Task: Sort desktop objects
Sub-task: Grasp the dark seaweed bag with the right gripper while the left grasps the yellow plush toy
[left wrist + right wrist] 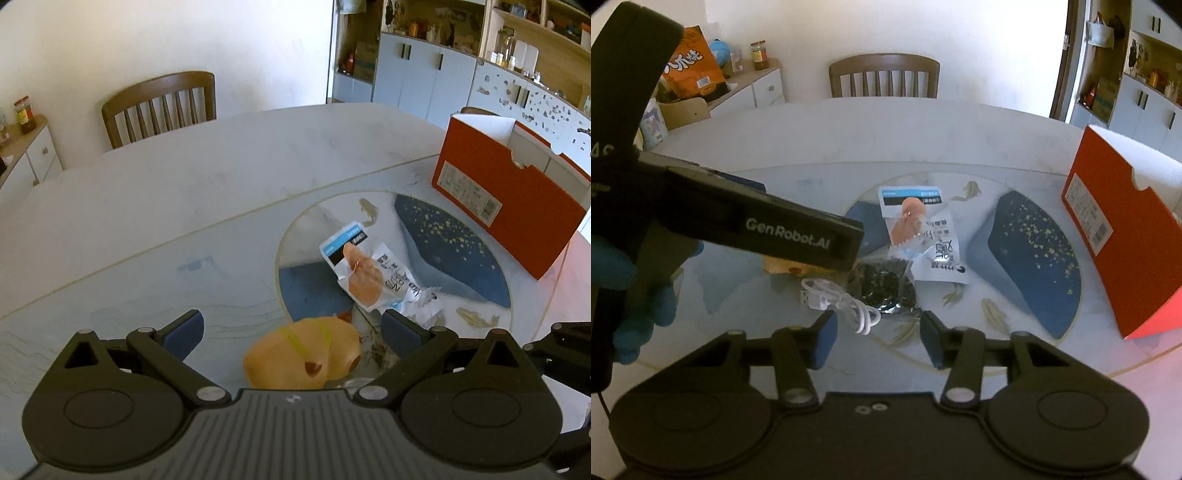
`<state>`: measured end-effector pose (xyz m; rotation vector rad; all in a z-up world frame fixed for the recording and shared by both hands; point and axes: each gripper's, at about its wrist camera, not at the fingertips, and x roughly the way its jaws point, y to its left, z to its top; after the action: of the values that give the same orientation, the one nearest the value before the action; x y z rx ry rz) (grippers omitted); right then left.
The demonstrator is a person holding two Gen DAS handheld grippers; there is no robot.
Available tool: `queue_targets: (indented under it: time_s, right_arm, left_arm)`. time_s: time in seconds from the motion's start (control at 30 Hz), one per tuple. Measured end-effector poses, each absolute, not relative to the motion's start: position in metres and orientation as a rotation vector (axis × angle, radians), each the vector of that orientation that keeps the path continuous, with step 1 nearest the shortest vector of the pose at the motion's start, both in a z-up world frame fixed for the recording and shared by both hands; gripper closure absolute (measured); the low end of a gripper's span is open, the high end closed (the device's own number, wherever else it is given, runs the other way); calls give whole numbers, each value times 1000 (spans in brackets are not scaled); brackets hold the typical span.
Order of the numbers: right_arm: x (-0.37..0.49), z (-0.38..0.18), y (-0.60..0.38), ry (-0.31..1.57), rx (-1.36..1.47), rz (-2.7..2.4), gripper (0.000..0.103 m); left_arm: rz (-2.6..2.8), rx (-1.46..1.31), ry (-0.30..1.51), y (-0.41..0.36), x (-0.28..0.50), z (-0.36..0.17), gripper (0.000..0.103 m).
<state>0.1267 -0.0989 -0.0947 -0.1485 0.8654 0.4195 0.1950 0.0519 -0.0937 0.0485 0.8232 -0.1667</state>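
My left tongs (291, 328) gape around a tan plush toy (303, 354) on the surface (184, 192); my right tongs (878, 328) hang open, empty, over a coiled white cable (842, 304).

A plain white wall (229, 44) stands behind a brown wooden chair (159, 107) with a slatted back, pushed up to the far edge of a pale marble-look table (221, 155). To the left sits a low white sideboard (764, 86) with jars on top; to the right, tall grey-blue cabinets (424, 81) under open wooden shelves (517, 40) crowded with small items. Daylight brightens the wall and tabletop
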Motion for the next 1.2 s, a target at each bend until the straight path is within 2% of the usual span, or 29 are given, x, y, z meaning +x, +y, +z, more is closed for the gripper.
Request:
queue_targets:
  time_s: [0.1,0.23,0.47,0.7,0.8,0.93,1.2]
  right_arm:
    - [128,-96,-97,856,-144,424,61]
    - [129,-96,-94,858,-144,450,74]
    - [130,-95,-94,861,-131,465,85]
    - [128,-92,-94,842,-127,494,88]
    - [127,-91,-95,840,-126,500,88]
    - [127,-90,-96,850,-118,499,88]
    - [124,-83,-104,833,-105,509,89]
  left_arm:
    - [-160,46,837,53,196,-98,1]
    - [-166,41,847,54,196,-101,1]
    - [-174,33,847,53,195,-102,1]
    - [-175,28,862,51,195,-105,7]
    - [-164,18,875,51,195,-108,14]
    - [-168,18,889,49,194,-114,30]
    - [-152,20,852,47,189,-106,34]
